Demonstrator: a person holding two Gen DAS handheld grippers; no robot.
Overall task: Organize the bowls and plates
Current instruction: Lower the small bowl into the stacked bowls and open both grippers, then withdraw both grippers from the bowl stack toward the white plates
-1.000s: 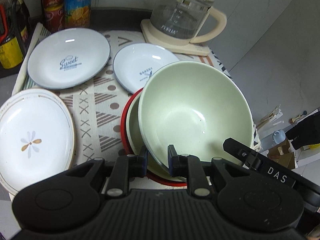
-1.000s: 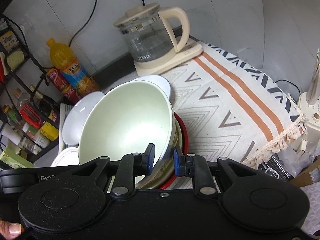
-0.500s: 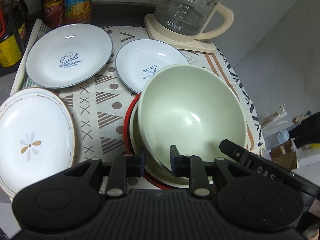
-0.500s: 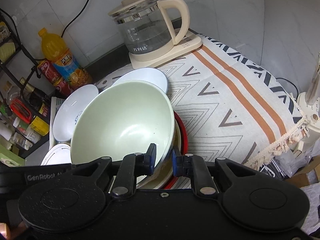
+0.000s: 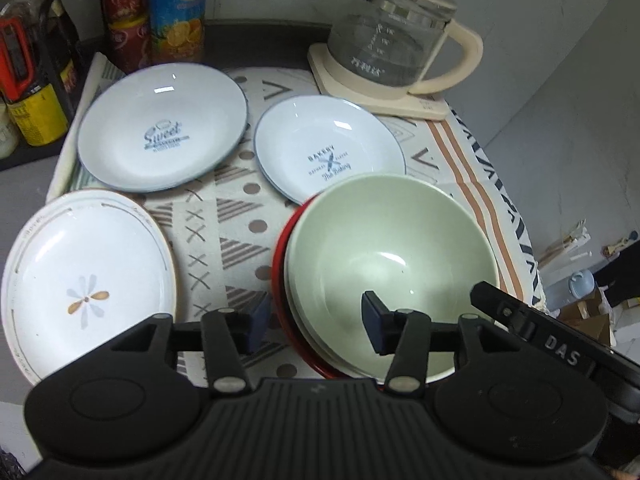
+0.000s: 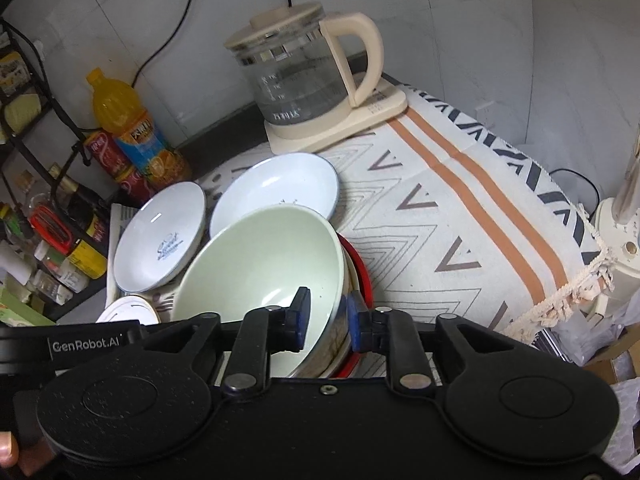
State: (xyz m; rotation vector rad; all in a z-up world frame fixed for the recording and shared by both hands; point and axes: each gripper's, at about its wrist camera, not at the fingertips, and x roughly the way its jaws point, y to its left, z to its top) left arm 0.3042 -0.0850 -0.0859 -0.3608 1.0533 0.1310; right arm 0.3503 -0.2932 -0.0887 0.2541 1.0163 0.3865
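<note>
A pale green bowl (image 5: 394, 264) sits nested in a cream bowl (image 5: 308, 328) on a red plate (image 5: 280, 280). My left gripper (image 5: 314, 324) is open, its fingers wide apart on either side of the stack's near rim. My right gripper (image 6: 326, 318) is partly open, its fingers straddling the green bowl's (image 6: 264, 264) right rim with a small gap. A "Sweet" plate (image 5: 162, 132), a "Bakery" plate (image 5: 328, 152) and a white flower plate (image 5: 86, 280) lie on the cloth.
A glass kettle (image 5: 394, 40) on its cream base stands at the back right. Drink bottles (image 5: 176, 8) and a rack of jars (image 6: 48, 232) line the back left. The patterned cloth (image 6: 460, 232) ends in a fringed table edge at the right.
The green bowl has come down level into the stack. My left gripper has opened wide and let go of its rim. My right gripper's fingers have loosened on the rim.
</note>
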